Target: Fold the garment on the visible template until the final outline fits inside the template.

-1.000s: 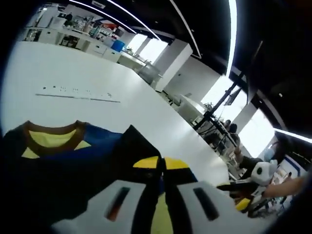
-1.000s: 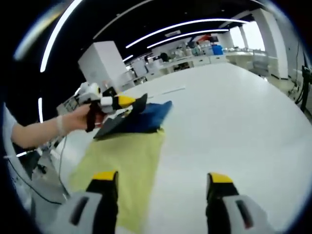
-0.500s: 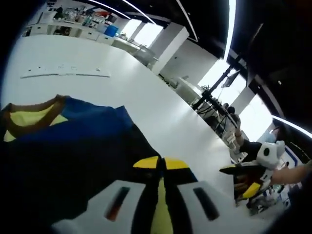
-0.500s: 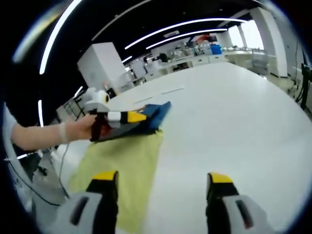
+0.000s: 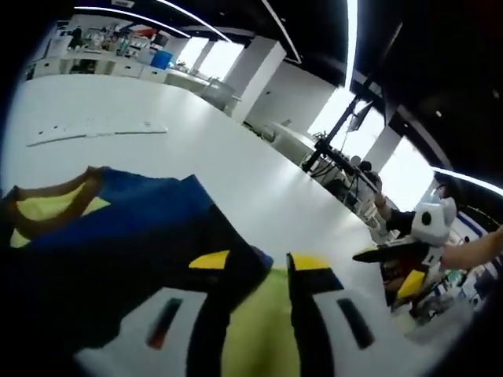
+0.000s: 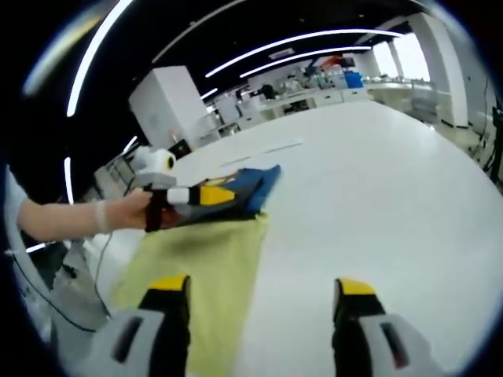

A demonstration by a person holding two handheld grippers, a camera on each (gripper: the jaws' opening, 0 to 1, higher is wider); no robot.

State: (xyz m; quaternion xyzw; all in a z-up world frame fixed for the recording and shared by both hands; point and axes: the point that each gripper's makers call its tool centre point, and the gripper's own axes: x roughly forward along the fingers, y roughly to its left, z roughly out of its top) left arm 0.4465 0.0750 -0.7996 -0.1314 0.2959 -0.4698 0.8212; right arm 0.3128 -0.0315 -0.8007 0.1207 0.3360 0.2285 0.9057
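A dark blue and black garment [image 5: 118, 236] with a yellow collar edged in brown lies on the white table [image 5: 236, 173]. Its near edge rests over a yellow-green template [image 5: 267, 322]. My left gripper [image 5: 259, 263] stands open at that edge; the left finger lies against the dark cloth and the template shows between the jaws. In the right gripper view the folded garment [image 6: 244, 188] sits at the far end of the template [image 6: 196, 267], with the left gripper [image 6: 214, 194], held by a hand [image 6: 130, 208], low over it. My right gripper [image 6: 262, 287] is open over the template's near edge, holding nothing.
A thin white strip [image 5: 94, 129] lies on the table beyond the garment, also seen as the strip [image 6: 271, 148]. The right gripper [image 5: 393, 271] hangs at the table's near corner. Wide bare table [image 6: 377, 196] stretches right of the template. Desks and people stand far behind.
My left gripper's jaws have parted and let go of the garment's edge, which now lies down on the template. The right gripper has stayed put.
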